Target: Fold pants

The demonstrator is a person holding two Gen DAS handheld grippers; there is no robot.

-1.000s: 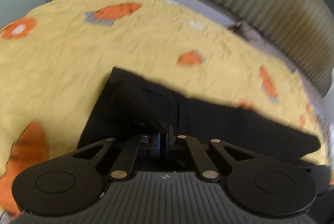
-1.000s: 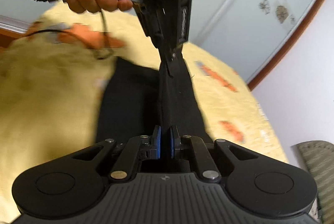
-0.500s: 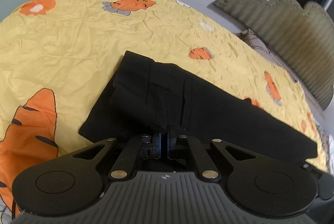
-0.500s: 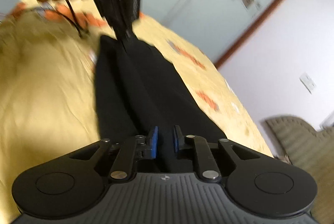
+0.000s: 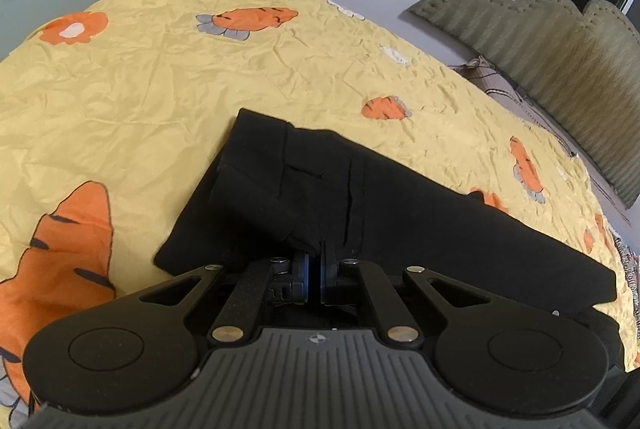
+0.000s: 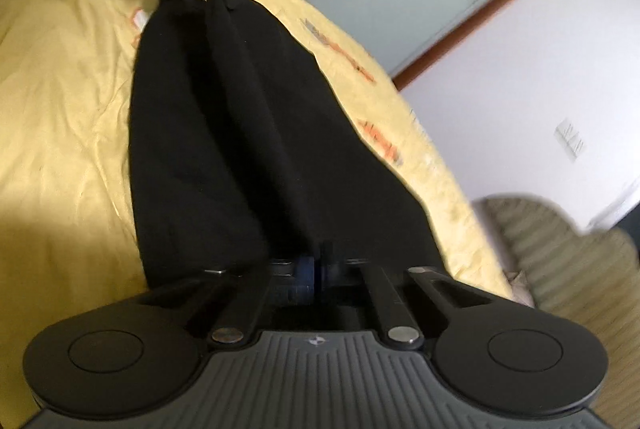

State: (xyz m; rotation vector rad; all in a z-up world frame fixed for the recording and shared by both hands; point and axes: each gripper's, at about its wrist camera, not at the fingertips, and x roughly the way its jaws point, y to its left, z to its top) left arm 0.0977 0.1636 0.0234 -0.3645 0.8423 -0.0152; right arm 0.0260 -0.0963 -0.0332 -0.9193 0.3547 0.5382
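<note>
My left gripper (image 5: 314, 261) was clamped tight on a pinch of the black pants (image 5: 360, 205), which lay folded lengthwise on the yellow carrot-print bedspread (image 5: 120, 101), running from nine toward four o'clock. My right gripper (image 6: 316, 267) had its jaws pressed together at the pants' other end; the blur hid whether cloth sat between them.
</note>
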